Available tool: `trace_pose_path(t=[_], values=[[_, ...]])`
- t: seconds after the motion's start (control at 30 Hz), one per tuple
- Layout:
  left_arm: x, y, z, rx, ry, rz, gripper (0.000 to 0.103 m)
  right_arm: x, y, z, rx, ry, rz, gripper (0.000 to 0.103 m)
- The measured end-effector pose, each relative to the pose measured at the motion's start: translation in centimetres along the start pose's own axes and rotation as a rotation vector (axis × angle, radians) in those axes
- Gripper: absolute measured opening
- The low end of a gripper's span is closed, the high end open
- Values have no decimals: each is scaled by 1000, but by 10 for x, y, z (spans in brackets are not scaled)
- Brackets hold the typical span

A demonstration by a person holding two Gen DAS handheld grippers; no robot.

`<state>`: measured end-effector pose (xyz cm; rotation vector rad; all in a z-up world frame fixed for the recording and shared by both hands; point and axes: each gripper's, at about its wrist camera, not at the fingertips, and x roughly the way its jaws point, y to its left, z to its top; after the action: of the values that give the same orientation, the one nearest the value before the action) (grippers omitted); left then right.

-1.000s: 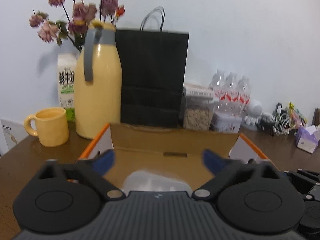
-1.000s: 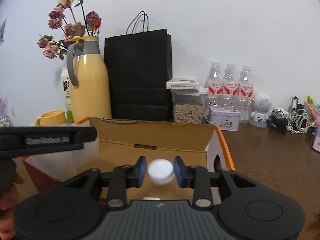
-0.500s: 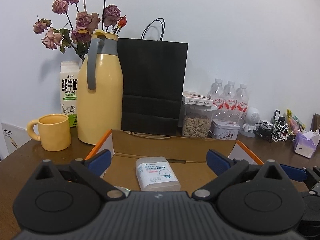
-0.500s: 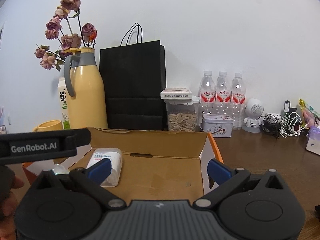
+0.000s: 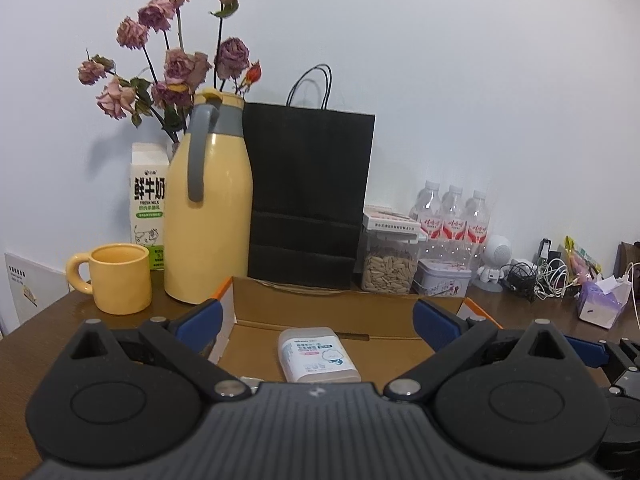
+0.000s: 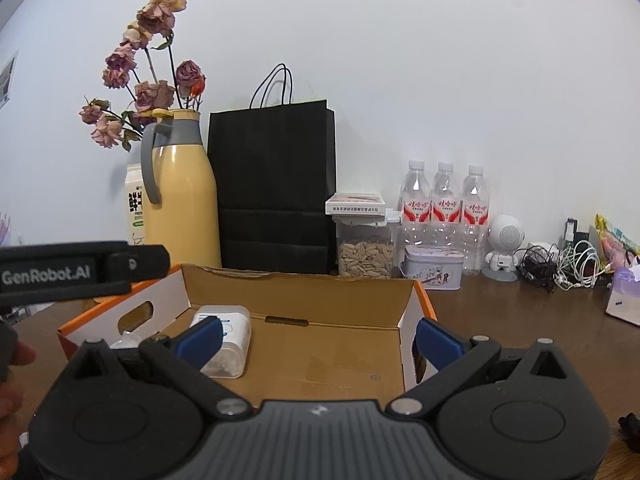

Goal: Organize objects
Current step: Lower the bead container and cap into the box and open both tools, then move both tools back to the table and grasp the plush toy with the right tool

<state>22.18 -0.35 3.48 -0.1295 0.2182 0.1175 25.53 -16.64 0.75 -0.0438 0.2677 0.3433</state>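
Both grippers hover at the near edge of the cardboard box (image 6: 304,344). The right gripper (image 6: 318,338) has just opened fully and nothing lies between its jaws; the left gripper (image 5: 316,322) likewise stands spread and empty. The cotton-swab container (image 6: 226,340) lies flat inside the box, at 9 o'clock of its floor. Advisably, both withdraw straight back, clearing the box walls. At 12 o'clock, a clear canister (image 6: 366,254) holds seeds.

The left hand-held gripper (image 5: 316,326) body hides the near end of the white container (image 5: 318,356) at six o'clock; the milk carton (image 6: 135,204) is half hidden behind the yellow jug (image 6: 180,192), its small print unreadable
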Motion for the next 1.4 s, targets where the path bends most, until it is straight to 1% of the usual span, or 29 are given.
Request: trace_pose_path(t=[0.1, 0.27, 0.37, 0.67, 1.0, 1.2, 1.4], values=[[-8, 2, 1, -1, -1, -2, 103, -8, 5, 0, -17, -12, -6, 103], [-20, 8, 0, 3, 30, -9, 103, -24, 12, 3, -45, -23, -6, 103], [-29, 13, -2, 12, 37, 0, 103, -33, 14, 3, -46, -18, -2, 103], [-63, 30, -6, 34, 56, 25, 103, -64, 23, -6, -43, 12, 15, 103], [-102, 49, -17, 47, 91, 47, 103, -102, 37, -23, -63, 55, 40, 103], [-120, 64, -32, 51, 137, 56, 103, -120, 44, -38, -76, 93, 64, 103], [-131, 80, -47, 45, 190, 70, 103, -130, 52, -52, -72, 135, 108, 103]])
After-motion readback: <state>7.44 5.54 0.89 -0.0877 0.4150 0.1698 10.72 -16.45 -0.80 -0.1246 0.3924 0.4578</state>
